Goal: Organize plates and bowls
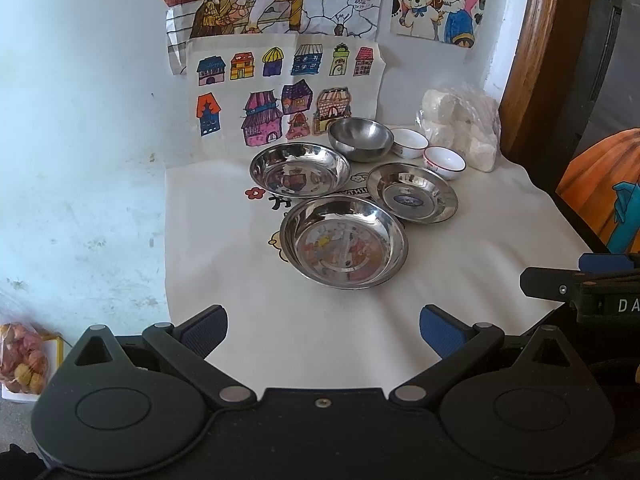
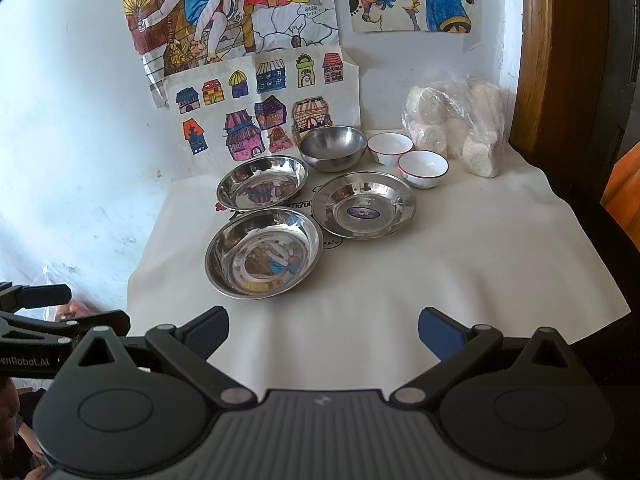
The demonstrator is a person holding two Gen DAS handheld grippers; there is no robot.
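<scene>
White cloth (image 1: 240, 280) covers table. Three steel plates (image 1: 344, 242) frame centre, touching. Steel bowl (image 1: 360, 138) behind them; two white bowls (image 1: 444, 162) centre right. Left gripper (image 1: 323, 330), right gripper (image 2: 323, 330) lower frame, both spread wide, holding nothing.

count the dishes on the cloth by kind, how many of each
Steel plates: 3
Steel bowl: 1
White bowls with red rim: 2
Total: 6
</scene>
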